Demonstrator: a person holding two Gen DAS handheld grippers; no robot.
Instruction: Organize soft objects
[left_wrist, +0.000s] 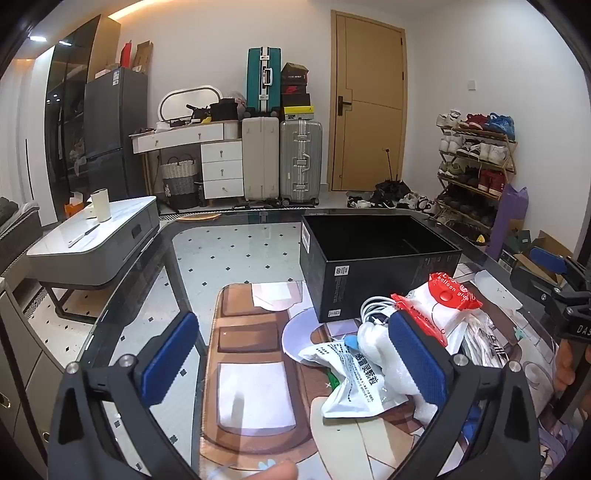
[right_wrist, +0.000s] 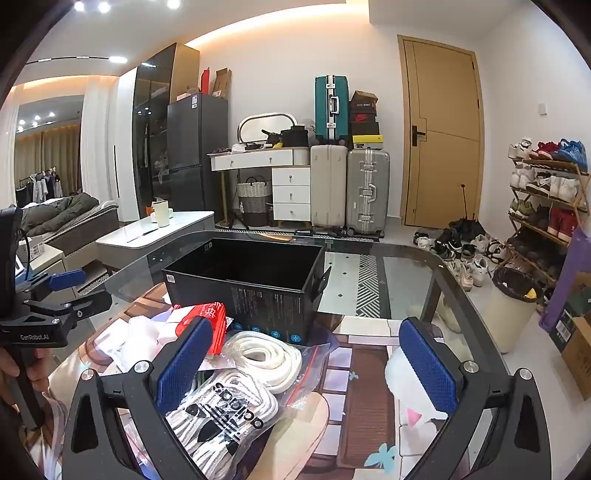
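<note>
a: start with the tools. the left gripper has its jaws spread as wide as they go, nothing between the blue pads, hovering tilted down over the printed mat.

b: and the right gripper?

a: same, fully spread and holding nothing. just beneath it lies the clear bag of white rope with the three-stripe logo; a second coil of white cord sits beside that, nearer the box.

b: where's the rest of the soft stuff?

a: heaped on the mat, just in front of the black cardboard box: a white foil pouch with printed text, a red-topped balloon packet, some bubble wrap, a white cable.

b: anything in the box yet?

a: its open top shows only dark interior, so i'd judge nothing is packed yet, though the floor by the near wall is hidden.

b: so, the first pick?

a: probably the rope bag for the right side. come down over the bulk, not the slippery plastic edge, and close on bag and rope together. keep the left clear of the pile until then, since the two tools are near each other.
</note>
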